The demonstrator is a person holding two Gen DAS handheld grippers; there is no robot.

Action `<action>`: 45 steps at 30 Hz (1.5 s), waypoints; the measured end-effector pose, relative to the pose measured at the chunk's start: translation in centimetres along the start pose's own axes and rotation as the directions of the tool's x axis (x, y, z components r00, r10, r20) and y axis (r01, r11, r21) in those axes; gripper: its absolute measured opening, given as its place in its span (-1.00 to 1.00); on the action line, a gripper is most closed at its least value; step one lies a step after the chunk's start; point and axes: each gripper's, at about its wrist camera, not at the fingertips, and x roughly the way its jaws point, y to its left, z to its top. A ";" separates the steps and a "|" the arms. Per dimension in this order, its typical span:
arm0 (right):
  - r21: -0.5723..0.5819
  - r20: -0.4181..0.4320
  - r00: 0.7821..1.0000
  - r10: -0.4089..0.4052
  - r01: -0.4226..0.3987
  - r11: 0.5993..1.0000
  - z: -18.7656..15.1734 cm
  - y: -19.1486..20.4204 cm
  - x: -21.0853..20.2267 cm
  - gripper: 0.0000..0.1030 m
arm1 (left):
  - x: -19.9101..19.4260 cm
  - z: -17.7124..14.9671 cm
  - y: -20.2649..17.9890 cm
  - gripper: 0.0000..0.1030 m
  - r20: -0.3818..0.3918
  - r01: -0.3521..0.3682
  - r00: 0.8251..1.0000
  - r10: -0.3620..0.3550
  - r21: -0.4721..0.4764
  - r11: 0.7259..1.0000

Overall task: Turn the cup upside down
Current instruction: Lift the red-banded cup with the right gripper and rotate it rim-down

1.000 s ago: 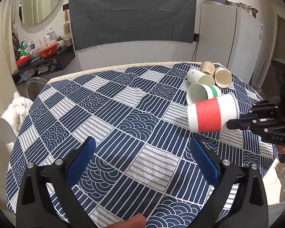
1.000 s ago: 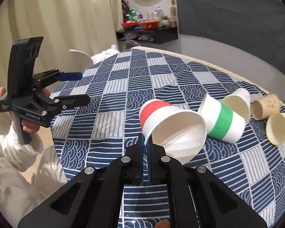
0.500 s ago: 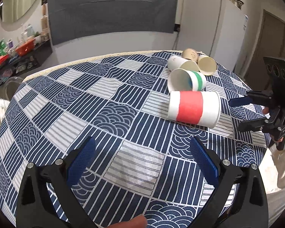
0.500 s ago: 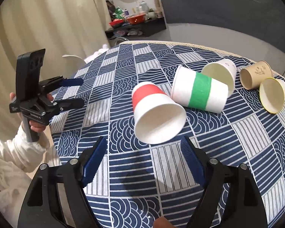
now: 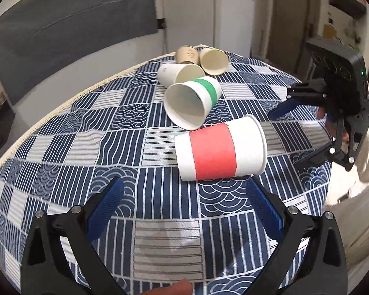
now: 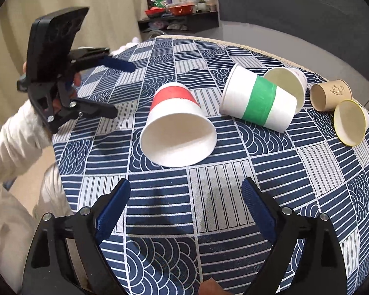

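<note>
A white paper cup with a red band lies on its side on the blue patterned tablecloth, mouth toward the right. In the right wrist view the red-band cup shows its open mouth toward me. My left gripper is open and empty, just short of the cup; the left gripper also shows at the left of the right wrist view. My right gripper is open and empty, close in front of the cup's mouth; it shows at the right of the left wrist view.
A green-band cup lies on its side behind the red one. A plain white cup and two tan cups lie further back. The table edge runs close on the right. A fridge stands behind.
My right gripper let go of the red-band cup and opened; the cup now lies on its side on the cloth. My left gripper swung toward the cup and came nearer.
</note>
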 end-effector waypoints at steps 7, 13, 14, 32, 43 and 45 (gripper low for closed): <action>-0.026 -0.024 1.000 0.004 -0.005 1.000 -0.6 0.4 -0.1 0.69 | 1.6 0.6 0.1 0.89 -0.053 0.104 0.994 -0.095 0.217 0.971; -0.033 -0.061 0.998 -0.009 0.007 0.999 -1.5 0.1 0.2 0.69 | 2.1 1.2 -0.8 0.89 -0.085 0.157 0.987 -0.134 0.419 0.894; -0.035 -0.065 0.998 -0.013 0.011 0.999 -1.6 0.0 0.2 0.69 | 2.4 1.4 -0.8 0.89 -0.089 0.161 0.987 -0.135 0.434 0.886; -0.042 -0.090 0.994 0.057 -0.061 0.997 -3.7 -1.8 -0.8 0.69 | 6.1 2.8 -0.9 0.47 -0.155 0.333 0.942 -0.299 0.559 0.759; -0.019 -0.031 0.998 0.048 -0.048 0.999 -5.0 -2.8 -2.8 0.69 | 4.1 3.1 -1.9 0.26 -0.104 0.329 0.939 -0.327 0.551 0.767; -0.011 -0.026 0.999 0.039 -0.039 0.999 -5.1 -2.9 -2.8 0.69 | 3.6 3.2 -2.2 0.26 -0.099 0.302 0.949 -0.300 0.559 0.772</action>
